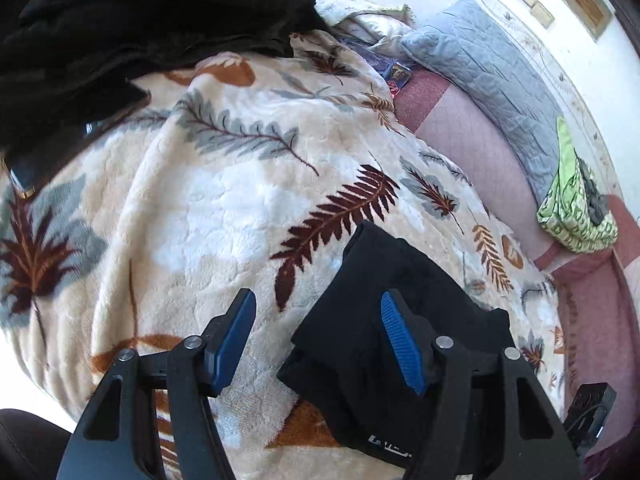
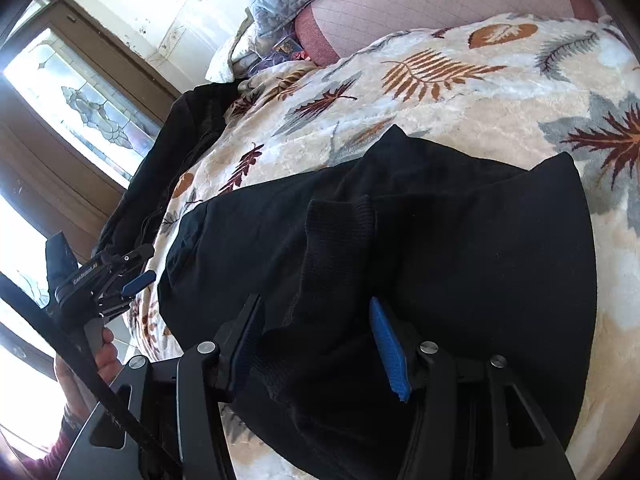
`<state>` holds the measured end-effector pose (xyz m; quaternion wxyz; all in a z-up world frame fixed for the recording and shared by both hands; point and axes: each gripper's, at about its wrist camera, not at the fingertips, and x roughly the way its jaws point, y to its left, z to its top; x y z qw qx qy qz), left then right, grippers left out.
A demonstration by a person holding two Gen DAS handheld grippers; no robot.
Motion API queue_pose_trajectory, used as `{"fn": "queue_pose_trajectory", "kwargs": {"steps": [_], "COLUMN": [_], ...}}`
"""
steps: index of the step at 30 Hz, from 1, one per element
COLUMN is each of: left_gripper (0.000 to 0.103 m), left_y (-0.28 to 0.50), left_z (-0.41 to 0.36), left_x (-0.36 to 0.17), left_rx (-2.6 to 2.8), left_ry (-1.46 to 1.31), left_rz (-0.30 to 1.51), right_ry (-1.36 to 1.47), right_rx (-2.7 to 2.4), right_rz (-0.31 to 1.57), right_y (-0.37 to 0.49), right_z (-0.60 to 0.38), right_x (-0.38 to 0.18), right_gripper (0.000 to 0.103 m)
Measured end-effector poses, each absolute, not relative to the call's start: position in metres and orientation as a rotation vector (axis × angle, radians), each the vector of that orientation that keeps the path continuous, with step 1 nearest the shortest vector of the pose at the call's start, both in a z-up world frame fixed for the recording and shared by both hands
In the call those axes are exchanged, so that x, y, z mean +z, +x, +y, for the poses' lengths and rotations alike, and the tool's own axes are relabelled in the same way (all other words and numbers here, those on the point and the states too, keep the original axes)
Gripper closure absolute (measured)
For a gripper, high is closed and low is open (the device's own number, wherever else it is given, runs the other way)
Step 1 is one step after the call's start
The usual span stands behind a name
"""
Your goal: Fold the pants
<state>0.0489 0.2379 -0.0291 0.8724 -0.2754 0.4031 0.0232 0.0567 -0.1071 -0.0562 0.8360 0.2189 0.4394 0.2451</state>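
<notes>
Two grippers work over one bed covered by a leaf-print blanket [image 1: 224, 208]. One pair of black pants [image 2: 420, 240] lies folded on the blanket, a ribbed cuff [image 2: 340, 220] on top of the bundle. The right gripper [image 2: 316, 340] hovers over the near edge of the pants with its jaws apart, blue pads clear of the cloth as far as the view shows. The left gripper [image 1: 318, 340] also stands apart, empty, its two fingers [image 1: 400, 344] straddling bare blanket and one corner of the pants; in the right wrist view it shows at the bed's edge, held by a hand [image 2: 102, 356]. A second dark garment [image 1: 132, 40] lies heaped at the far side of the bed. Beyond the blanket sit one pink mattress [image 1: 472, 136], one grey quilted pillow [image 1: 492, 64] and one green patterned cloth [image 1: 572, 204]. A window [image 2: 84, 100] stands beside the bed.
</notes>
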Motion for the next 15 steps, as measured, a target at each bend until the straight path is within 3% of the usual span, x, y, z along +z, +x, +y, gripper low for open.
{"fn": "queue_pose_trajectory", "kwargs": {"steps": [4,8,12,13,15], "left_gripper": [0.035,0.023,0.023,0.027,0.053], "left_y": [0.039,0.033,0.027,0.026,0.026], "left_z": [0.236,0.231,0.226,0.225,0.225], "left_x": [-0.043,-0.046,-0.05,-0.05,-0.049], "left_rx": [0.008,-0.027,-0.062,-0.072,-0.066], "left_ry": [-0.595,-0.643,-0.693,-0.69,-0.675], "left_rz": [0.836,0.801,0.803,0.812,0.827], "right_ry": [0.353,0.343,0.34,0.331,0.305], "right_rx": [0.477,0.504,0.597,0.615,0.639], "right_rz": [0.949,0.931,1.044,1.07,1.141], "right_y": [0.056,0.065,0.107,0.115,0.14], "right_z": [-0.096,-0.084,-0.039,-0.027,0.007], "right_x": [-0.035,0.0,0.021,0.022,0.025], "right_gripper": [0.044,0.039,0.032,0.032,0.032]}}
